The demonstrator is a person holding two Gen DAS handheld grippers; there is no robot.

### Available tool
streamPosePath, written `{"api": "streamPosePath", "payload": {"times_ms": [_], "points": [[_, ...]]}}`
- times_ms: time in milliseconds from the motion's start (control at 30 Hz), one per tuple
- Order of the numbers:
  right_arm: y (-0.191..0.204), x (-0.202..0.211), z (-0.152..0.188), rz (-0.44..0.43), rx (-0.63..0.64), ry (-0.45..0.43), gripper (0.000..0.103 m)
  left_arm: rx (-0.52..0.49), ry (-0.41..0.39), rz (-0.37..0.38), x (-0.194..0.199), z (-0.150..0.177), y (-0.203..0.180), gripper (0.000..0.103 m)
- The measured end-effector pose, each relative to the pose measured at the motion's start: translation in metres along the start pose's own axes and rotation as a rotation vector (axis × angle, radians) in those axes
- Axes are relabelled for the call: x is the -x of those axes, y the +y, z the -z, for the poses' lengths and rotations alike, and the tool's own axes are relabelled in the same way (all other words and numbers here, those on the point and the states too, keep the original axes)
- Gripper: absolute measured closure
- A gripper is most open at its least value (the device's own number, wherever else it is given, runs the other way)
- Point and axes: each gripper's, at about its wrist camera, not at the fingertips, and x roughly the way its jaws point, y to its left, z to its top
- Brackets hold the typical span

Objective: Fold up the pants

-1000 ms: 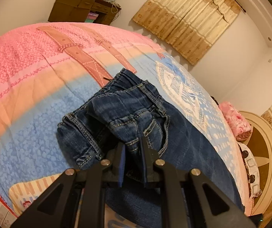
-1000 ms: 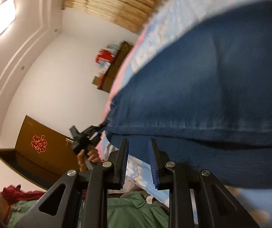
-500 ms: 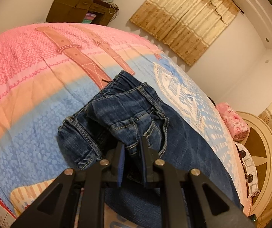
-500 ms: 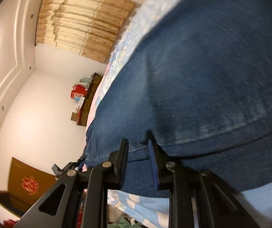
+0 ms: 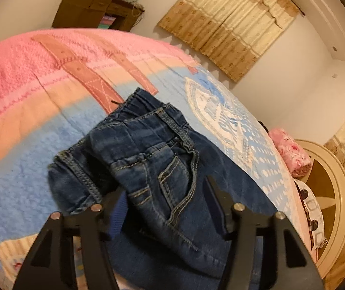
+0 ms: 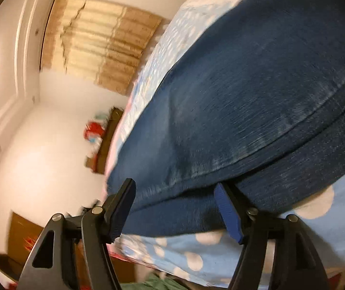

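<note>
Dark blue jeans [image 5: 148, 159] lie on the bed, the waistband and pocket end crumpled and folded over toward me in the left wrist view. My left gripper [image 5: 165, 200] is opening; the denim flap with the pocket still lies between its spread fingers, and the pads do not press on it. In the right wrist view a smooth folded leg of the jeans [image 6: 244, 101] fills the frame. My right gripper [image 6: 174, 207] is opening too, its fingers wide apart at the fold's edge, with denim lying between them unpressed.
The bed's quilt [image 5: 27, 101] is pink, peach and blue with white dots. A brown cabinet [image 5: 95, 12] with clutter stands by the far wall, beige curtains [image 5: 228, 21] beside it. A pink pillow [image 5: 290, 154] lies against the round headboard [image 5: 334, 193].
Both grippers went from shut on the denim to wide apart, letting the cloth go. The right view swung and rolled along the jeans' folded edge.
</note>
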Motion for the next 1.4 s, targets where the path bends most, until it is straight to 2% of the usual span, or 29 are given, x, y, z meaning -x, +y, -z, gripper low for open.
{"api": "streamPosePath", "payload": {"times_ms": [67, 133, 200, 267, 300, 333, 433, 500, 567, 700, 767, 833, 900, 967, 1033, 1100, 1167, 1233, 1267, 1300, 1333, 1367, 1400], "points": [[-0.004, 0.001, -0.003, -0.002, -0.008, -0.032, 0.035, 0.032, 0.015, 0.02, -0.004, 0.001, -0.001, 0.044], [-0.005, 0.002, -0.003, -0.012, -0.032, -0.077, 0.035, 0.023, 0.02, 0.057, -0.003, 0.003, -0.005, 0.055], [-0.006, 0.004, -0.006, -0.058, -0.042, -0.108, 0.035, 0.001, 0.017, 0.063, -0.004, 0.004, -0.01, 0.063], [0.01, -0.01, -0.003, -0.074, 0.002, -0.082, 0.041, -0.004, 0.008, 0.065, -0.005, 0.004, -0.01, 0.076], [0.017, -0.016, -0.001, -0.068, 0.032, -0.068, 0.046, 0.005, 0.007, 0.074, -0.006, 0.003, -0.008, 0.087], [0.023, -0.024, 0.001, -0.052, 0.068, -0.049, 0.049, 0.028, 0.01, 0.092, -0.008, 0.002, -0.004, 0.091], [0.035, -0.057, 0.002, 0.006, 0.13, 0.005, 0.069, 0.076, 0.016, 0.116, -0.013, -0.002, 0.004, 0.094], [0.036, -0.076, 0.004, 0.019, 0.142, 0.03, 0.097, 0.071, 0.006, 0.122, -0.013, -0.006, 0.003, 0.095], [0.044, -0.084, 0.004, 0.028, 0.181, 0.04, 0.098, 0.044, -0.01, 0.136, -0.006, -0.013, -0.003, 0.096], [0.073, -0.068, 0.001, -0.054, 0.298, 0.019, 0.099, 0.009, -0.08, 0.207, 0.024, -0.028, -0.014, 0.096], [0.089, -0.059, -0.004, -0.148, 0.332, 0.029, 0.099, -0.021, -0.115, 0.205, 0.042, -0.028, -0.018, 0.096], [0.099, -0.048, -0.003, -0.233, 0.358, 0.078, 0.099, -0.043, -0.137, 0.203, 0.061, -0.024, -0.016, 0.096], [0.099, -0.045, 0.004, -0.212, 0.397, 0.12, 0.099, -0.059, -0.143, 0.175, 0.07, -0.017, -0.009, 0.096], [0.087, -0.05, 0.014, -0.145, 0.411, 0.167, 0.099, -0.076, -0.125, 0.102, 0.067, -0.006, 0.002, 0.096], [0.063, -0.064, 0.02, -0.087, 0.362, 0.213, 0.099, -0.102, -0.068, -0.01, 0.049, 0.008, 0.013, 0.091], [0.039, -0.086, 0.026, 0.011, 0.335, 0.255, 0.099, -0.111, 0.034, -0.167, 0.016, 0.022, 0.027, 0.087], [0.027, -0.092, 0.028, -0.006, 0.305, 0.245, 0.099, -0.139, 0.0, -0.181, 0.012, 0.027, 0.025, 0.086], [0.028, -0.091, 0.026, -0.022, 0.288, 0.255, 0.098, -0.21, 0.017, -0.2, 0.016, 0.02, 0.017, 0.081], [0.033, -0.09, 0.025, -0.011, 0.3, 0.28, 0.094, -0.221, 0.023, -0.186, 0.019, 0.014, 0.018, 0.08], [0.037, -0.09, 0.025, -0.004, 0.314, 0.309, 0.083, -0.209, 0.02, -0.163, 0.024, 0.008, 0.021, 0.078], [0.041, -0.089, 0.026, -0.009, 0.326, 0.354, 0.074, -0.179, -0.014, -0.172, 0.033, 0.002, 0.027, 0.071], [0.047, -0.088, 0.027, -0.023, 0.343, 0.409, 0.048, -0.144, -0.054, -0.191, 0.043, -0.004, 0.033, 0.064], [0.052, -0.086, 0.028, -0.028, 0.364, 0.436, 0.027, -0.116, -0.101, -0.219, 0.053, -0.008, 0.04, 0.048]]}}
